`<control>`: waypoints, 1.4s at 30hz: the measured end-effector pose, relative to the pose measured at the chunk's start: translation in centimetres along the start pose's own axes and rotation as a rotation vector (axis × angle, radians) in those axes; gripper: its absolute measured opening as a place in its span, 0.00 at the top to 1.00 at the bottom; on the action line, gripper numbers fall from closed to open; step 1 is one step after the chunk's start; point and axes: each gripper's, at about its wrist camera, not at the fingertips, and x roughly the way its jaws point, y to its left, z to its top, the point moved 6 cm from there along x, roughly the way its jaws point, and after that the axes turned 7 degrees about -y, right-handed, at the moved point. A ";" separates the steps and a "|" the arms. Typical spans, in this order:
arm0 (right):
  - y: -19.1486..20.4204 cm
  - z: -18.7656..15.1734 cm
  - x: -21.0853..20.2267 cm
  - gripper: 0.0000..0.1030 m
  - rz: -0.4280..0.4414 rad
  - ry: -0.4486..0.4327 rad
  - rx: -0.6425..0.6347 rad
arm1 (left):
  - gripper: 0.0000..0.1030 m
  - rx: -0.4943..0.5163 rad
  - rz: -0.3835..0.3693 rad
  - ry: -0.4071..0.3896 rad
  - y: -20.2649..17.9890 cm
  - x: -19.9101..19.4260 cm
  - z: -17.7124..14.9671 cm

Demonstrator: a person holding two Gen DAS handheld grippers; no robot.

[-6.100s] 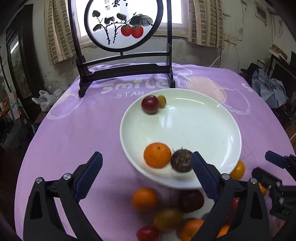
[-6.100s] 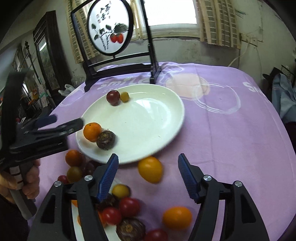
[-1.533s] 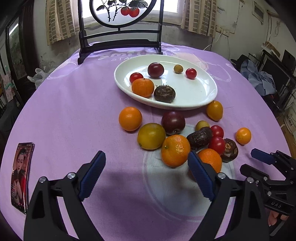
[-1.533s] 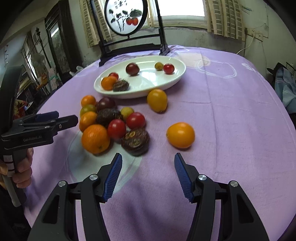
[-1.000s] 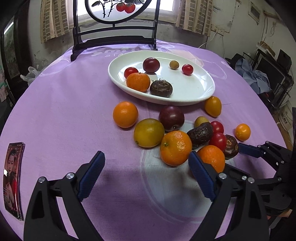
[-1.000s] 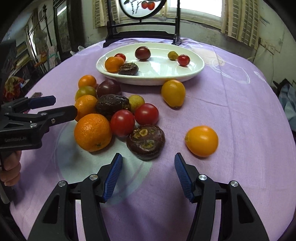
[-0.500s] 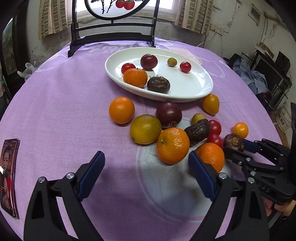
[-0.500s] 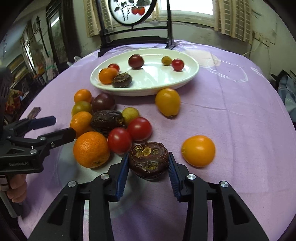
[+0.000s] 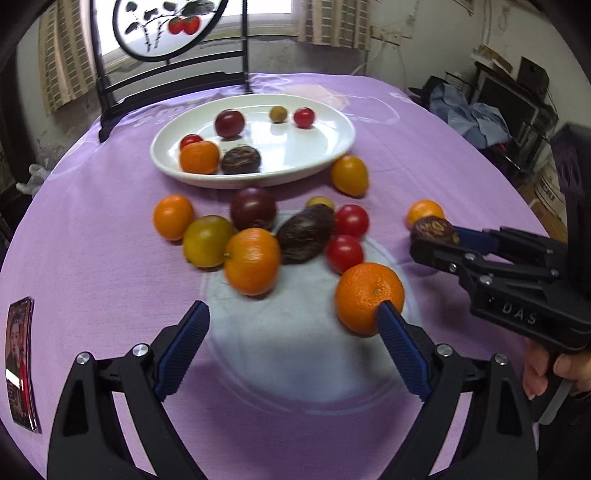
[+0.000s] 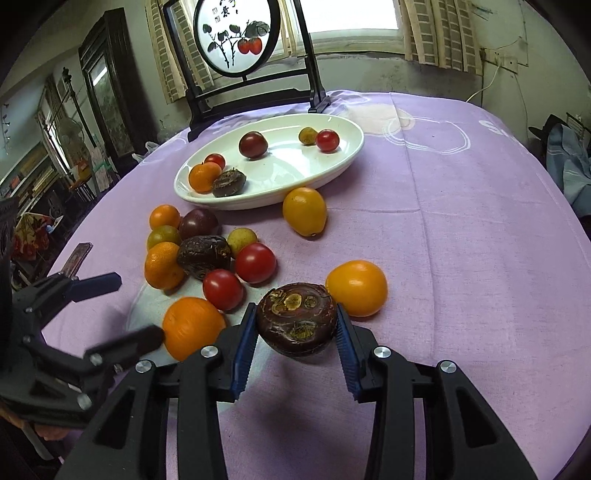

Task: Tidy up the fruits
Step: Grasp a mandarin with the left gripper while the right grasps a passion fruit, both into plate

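The blue ribbed fingers (image 10: 343,339) of our right gripper (image 10: 297,345) press on both flanks of a dark brown wrinkled fruit (image 10: 297,319), holding it clear of the cloth, its shadow lying beneath. Our left gripper (image 9: 291,345) has its fingers (image 9: 183,341) spread wide with nothing between them; the right-hand finger's tip stands in front of a large orange (image 9: 369,293).

The tabletop (image 10: 461,229), under a purple cloth, carries everything. Toward its far side stands a black-framed round painted screen (image 10: 236,35), and in front of it a white oval plate (image 10: 343,151) holding six fruits: a mandarin, a dark wrinkled fruit, a plum, two red tomatoes and a small yellow-green one.

Nearer to us a loose cluster lies on the cloth: oranges, a yellow-green fruit, a dark plum (image 9: 253,208), a long dark wrinkled fruit (image 9: 304,234) and two red tomatoes (image 9: 345,253). A yellow fruit (image 10: 304,210) sits just beside the plate's rim, and another (image 10: 356,288) just behind the held fruit.

A phone (image 9: 20,365) lies at the left edge.
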 end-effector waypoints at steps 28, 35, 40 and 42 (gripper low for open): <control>-0.8 0.0 -1.3 0.60 0.015 -0.038 0.039 | 0.58 0.082 -0.069 0.033 -4.0 1.4 0.0; 0.3 1.4 -2.5 0.60 0.073 -0.085 0.061 | 0.58 0.061 -0.053 -0.058 -1.0 -1.7 3.8; 2.3 5.4 -2.3 0.60 0.071 -0.110 -0.055 | 0.58 0.025 0.002 -0.084 2.1 -0.2 8.3; 2.7 7.1 -1.1 0.60 0.063 -0.106 -0.087 | 0.58 -0.015 0.029 -0.074 3.6 1.3 10.0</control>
